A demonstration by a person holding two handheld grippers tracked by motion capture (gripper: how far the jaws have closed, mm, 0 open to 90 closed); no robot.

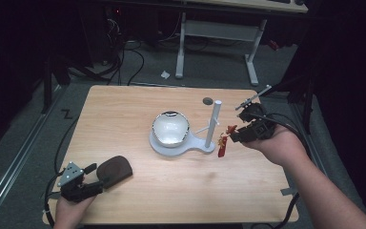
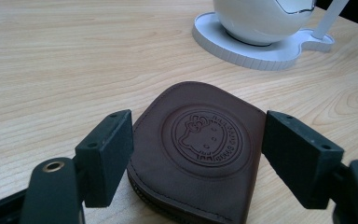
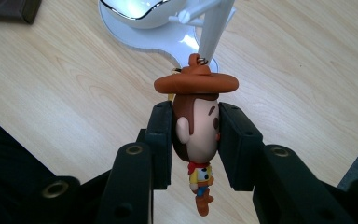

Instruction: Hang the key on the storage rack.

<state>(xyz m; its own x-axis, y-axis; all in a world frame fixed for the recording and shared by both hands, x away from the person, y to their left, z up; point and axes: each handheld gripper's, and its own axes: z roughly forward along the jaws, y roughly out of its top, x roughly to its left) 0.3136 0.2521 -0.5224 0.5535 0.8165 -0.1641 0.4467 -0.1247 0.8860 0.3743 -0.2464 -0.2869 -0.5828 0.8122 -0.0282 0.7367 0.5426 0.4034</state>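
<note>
A small cowboy figure keychain (image 3: 196, 133) with a brown hat hangs in my right gripper (image 3: 196, 140), whose jaws are shut on its head. In the high view that gripper (image 1: 232, 132) holds the figure (image 1: 223, 143) just right of the white stand's upright post (image 1: 213, 125). A brown leather pouch (image 2: 198, 149) with an embossed cat emblem lies flat on the table. My left gripper (image 2: 196, 154) is open with one jaw on each side of it, apart from its edges. In the high view the left gripper (image 1: 94, 179) sits at the pouch's (image 1: 115, 170) left end, near the front left corner.
A white stand (image 1: 181, 145) with a round bowl (image 1: 170, 128) and a side peg sits mid-table. A dark round hole (image 1: 208, 100) marks the tabletop behind the post. White desk legs (image 1: 181, 45) and cables lie on the floor beyond the table's far edge.
</note>
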